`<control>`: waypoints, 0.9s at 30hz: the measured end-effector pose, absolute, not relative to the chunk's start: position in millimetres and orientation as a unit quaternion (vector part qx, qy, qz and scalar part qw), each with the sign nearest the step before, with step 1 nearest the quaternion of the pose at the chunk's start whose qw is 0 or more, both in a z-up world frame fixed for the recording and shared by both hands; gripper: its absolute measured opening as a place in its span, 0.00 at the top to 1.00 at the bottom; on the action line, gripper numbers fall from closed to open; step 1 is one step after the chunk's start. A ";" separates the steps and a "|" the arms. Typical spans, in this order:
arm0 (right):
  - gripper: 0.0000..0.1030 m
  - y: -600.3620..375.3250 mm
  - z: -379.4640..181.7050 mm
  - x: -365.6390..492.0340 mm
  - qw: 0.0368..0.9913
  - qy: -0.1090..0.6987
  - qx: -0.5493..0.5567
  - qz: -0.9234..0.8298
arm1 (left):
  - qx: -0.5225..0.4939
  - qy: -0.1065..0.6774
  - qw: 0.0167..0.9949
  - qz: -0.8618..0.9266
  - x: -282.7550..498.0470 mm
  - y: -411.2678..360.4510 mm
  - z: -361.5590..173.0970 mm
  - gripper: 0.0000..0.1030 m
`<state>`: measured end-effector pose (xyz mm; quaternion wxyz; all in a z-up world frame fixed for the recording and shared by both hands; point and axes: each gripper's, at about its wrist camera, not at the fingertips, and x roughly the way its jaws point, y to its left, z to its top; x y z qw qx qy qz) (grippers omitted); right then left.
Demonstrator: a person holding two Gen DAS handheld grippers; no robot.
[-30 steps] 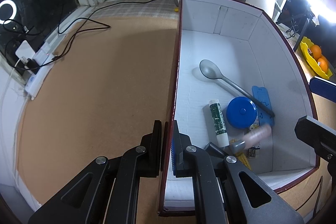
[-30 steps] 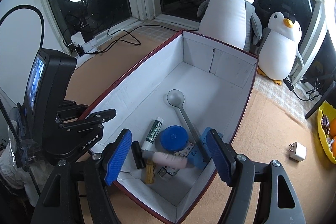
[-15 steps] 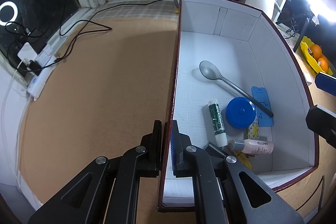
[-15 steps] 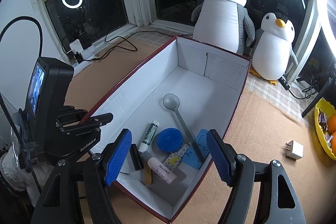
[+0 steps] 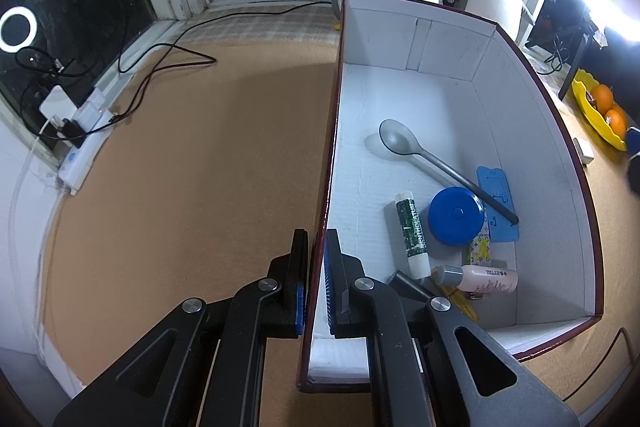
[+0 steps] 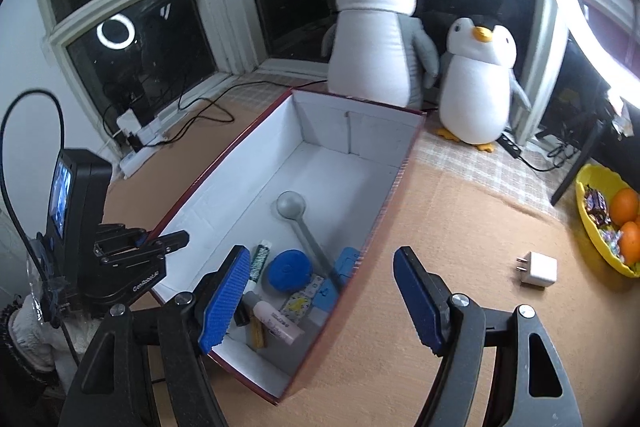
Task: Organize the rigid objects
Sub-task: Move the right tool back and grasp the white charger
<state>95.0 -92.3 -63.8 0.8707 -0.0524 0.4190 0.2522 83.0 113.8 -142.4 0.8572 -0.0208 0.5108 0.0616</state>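
Here the left tool (image 5: 316, 279) clamped the box (image 5: 532, 131) wall; the right tool (image 6: 320, 291) gaped empty, the white charger (image 6: 538, 271) nearer, rightward.

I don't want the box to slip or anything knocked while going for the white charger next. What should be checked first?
1. Left gripper clamped on the box wall: ok.
2. Right gripper open, nothing between its pads: ok.
3. Charger lying in the open on the table: ok.
4. Fruit bowl apart from charger: ok.
5. Bottle inside box: ok.
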 end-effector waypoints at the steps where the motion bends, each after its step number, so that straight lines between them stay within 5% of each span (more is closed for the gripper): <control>1: 0.32 -99.4 -61.8 96.1 0.873 0.418 -0.049 0.246 | -0.020 0.511 0.857 0.062 82.7 113.2 -141.9 0.94; 27: 0.26 -277.1 -112.7 143.8 0.883 0.463 0.008 0.074 | -0.016 0.517 0.852 0.086 77.8 108.2 -137.3 0.94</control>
